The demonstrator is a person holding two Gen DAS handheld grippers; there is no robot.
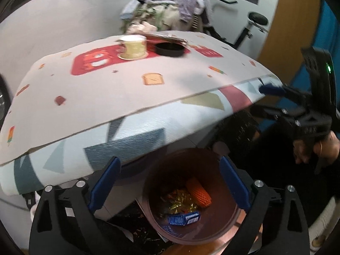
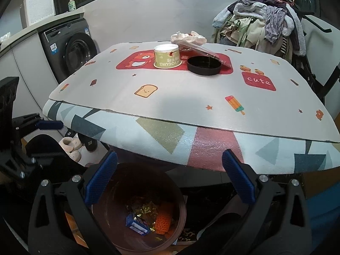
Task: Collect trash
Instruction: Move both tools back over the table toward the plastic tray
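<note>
Both tongs [image 1: 169,183] [image 2: 170,175] wide, empty; bin [image 2: 174,193] holds blue wrapper [image 2: 136,225], orange netting [image 2: 162,223].

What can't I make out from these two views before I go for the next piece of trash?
- Clear clamshell lid: contents beneath hidden by yogurt cup and black dish, right wrist view.
- Same items smeared by motion blur, left wrist view.
- Bin bottom: buried under wrappers.
- Crumpled tissue: back side hidden.

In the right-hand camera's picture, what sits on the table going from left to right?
Yogurt cup → black round lid → red "cute" patch printed on the table mat.
</note>
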